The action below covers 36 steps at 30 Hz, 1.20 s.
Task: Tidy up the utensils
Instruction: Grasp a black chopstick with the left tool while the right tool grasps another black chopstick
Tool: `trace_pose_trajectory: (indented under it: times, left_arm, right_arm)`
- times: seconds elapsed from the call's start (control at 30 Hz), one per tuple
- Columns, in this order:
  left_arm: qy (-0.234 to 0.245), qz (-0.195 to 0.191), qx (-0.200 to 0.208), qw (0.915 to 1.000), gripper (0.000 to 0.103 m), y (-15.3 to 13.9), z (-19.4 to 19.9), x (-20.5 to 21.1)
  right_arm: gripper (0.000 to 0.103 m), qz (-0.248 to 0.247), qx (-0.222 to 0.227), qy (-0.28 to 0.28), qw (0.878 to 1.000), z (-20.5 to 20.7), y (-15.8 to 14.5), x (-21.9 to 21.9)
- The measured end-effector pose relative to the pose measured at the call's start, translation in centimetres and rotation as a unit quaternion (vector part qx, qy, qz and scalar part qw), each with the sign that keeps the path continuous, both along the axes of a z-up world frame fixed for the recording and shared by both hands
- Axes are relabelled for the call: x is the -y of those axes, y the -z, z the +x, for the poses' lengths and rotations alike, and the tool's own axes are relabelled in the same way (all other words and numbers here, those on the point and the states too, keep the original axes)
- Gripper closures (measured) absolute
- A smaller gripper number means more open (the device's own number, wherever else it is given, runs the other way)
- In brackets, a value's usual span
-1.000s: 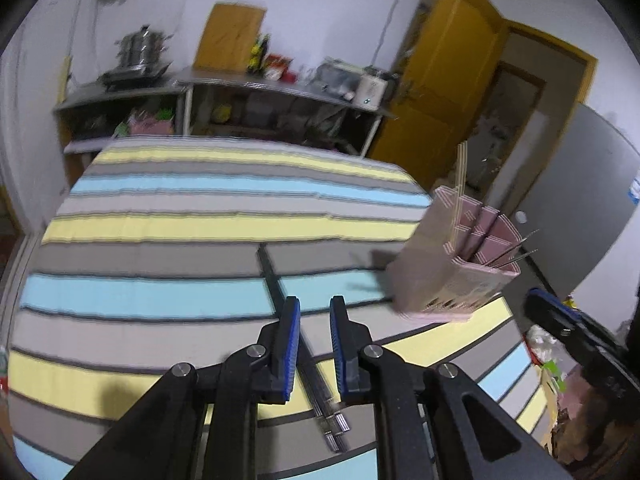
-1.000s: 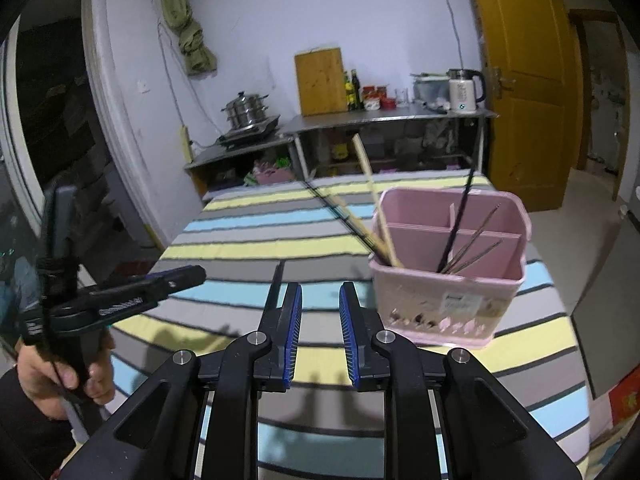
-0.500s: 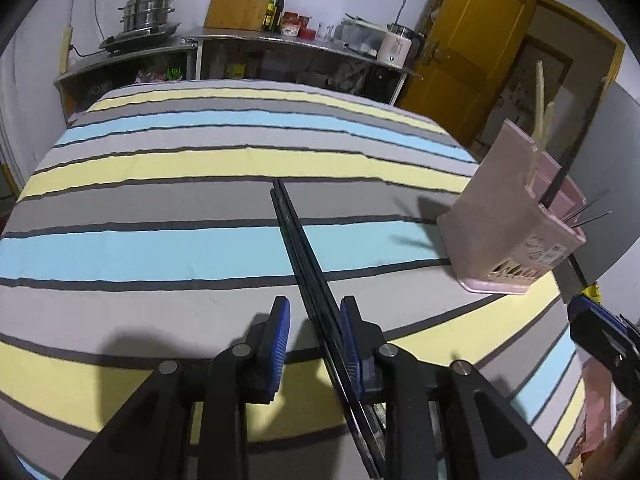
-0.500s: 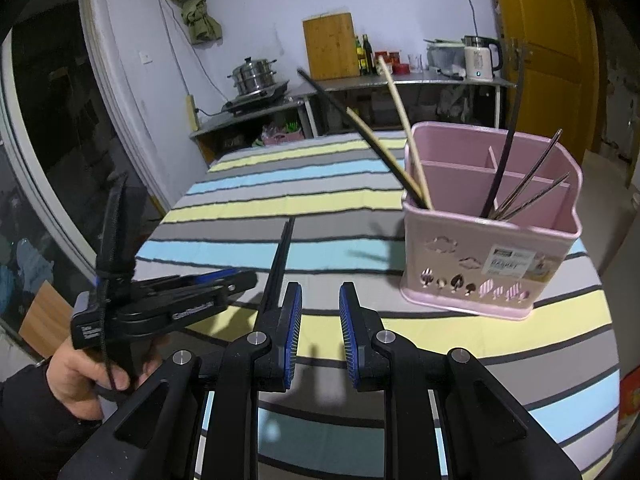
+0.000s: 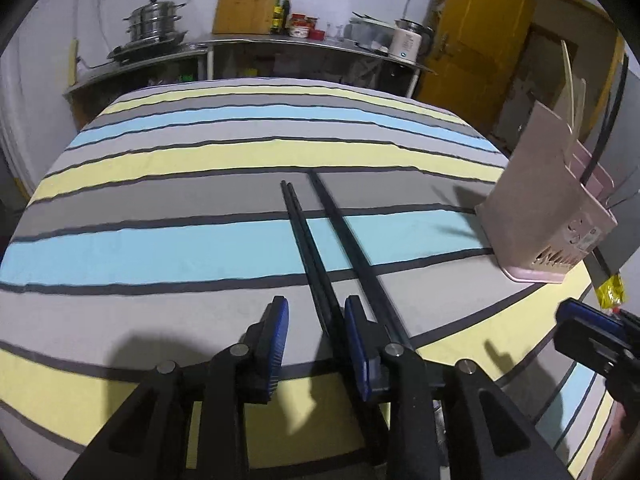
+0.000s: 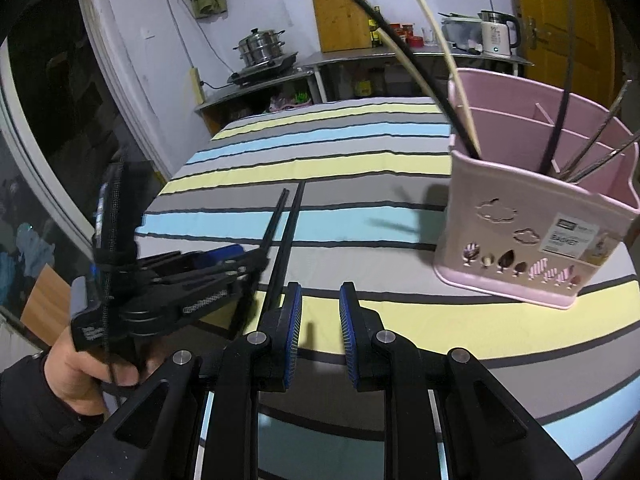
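Black chopsticks (image 5: 305, 240) lie lengthwise on the striped tablecloth (image 5: 160, 248). A pair of them runs in between the fingers of my left gripper (image 5: 316, 336), close to its right pad. Those jaws are opening and do not press on the pair. A third black chopstick (image 5: 348, 240) passes just outside the right finger. The pink utensil holder (image 6: 532, 240) stands at the right with black, wooden and metal sticks in it. My right gripper (image 6: 320, 316) hovers low over the cloth, open, with nothing between its fingers. In the right wrist view the left gripper (image 6: 224, 268) sits over the chopsticks (image 6: 291, 224).
A hand (image 6: 92, 364) in a dark sleeve holds the left gripper. Behind the table a counter (image 5: 280, 42) carries a steamer pot (image 5: 154, 24), a cutting board and a kettle (image 6: 496, 38). A yellow door (image 5: 480, 40) is at the back right.
Both grippers have sunk towards the cloth. The left jaws have widened and now straddle the pair of black chopsticks. The holder looms larger in the right wrist view.
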<state>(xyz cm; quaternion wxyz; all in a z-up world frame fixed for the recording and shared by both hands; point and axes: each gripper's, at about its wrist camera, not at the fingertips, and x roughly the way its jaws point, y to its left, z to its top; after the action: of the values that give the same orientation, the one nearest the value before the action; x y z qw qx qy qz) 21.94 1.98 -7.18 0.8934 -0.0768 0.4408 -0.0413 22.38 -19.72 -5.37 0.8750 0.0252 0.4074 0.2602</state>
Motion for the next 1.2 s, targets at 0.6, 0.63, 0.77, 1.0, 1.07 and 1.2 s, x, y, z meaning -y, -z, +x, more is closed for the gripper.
trace_pose_trajectory:
  times: [0.6, 0.63, 0.77, 1.0, 1.07, 1.2]
  left_arm:
    - [-0.009, -0.014, 0.004, 0.9999, 0.073, 0.1, 0.6, -2.8]
    - [-0.007, -0.012, 0.005, 0.9999, 0.073, 0.2, 0.8, -2.7]
    - [0.004, 0.013, 0.018, 0.9997, 0.077, 0.4, 1.1, -2.4]
    - [-0.011, 0.018, 0.017, 0.9996, 0.088, 0.2, 0.2, -4.1]
    - [-0.017, 0.018, 0.015, 0.9996, 0.089, 0.2, -0.2, -5.0]
    - [-0.027, 0.004, 0.010, 0.9996, 0.090, 0.1, -0.9, -7.0]
  right_arm:
    - [0.083, -0.011, -0.027, -0.030, 0.999, 3.2, 2.8, -4.5]
    - [0.083, -0.010, -0.028, -0.028, 0.999, 3.3, 2.8, -4.5]
    - [0.083, -0.011, -0.032, -0.021, 0.999, 3.5, 2.8, -4.2]
    - [0.083, -0.012, -0.029, -0.027, 0.999, 3.9, 2.4, -5.1]
    - [0.083, -0.011, -0.028, -0.032, 0.999, 4.1, 2.3, -5.7]
    - [0.083, -0.007, -0.030, -0.044, 0.999, 4.9, 2.3, -7.4]
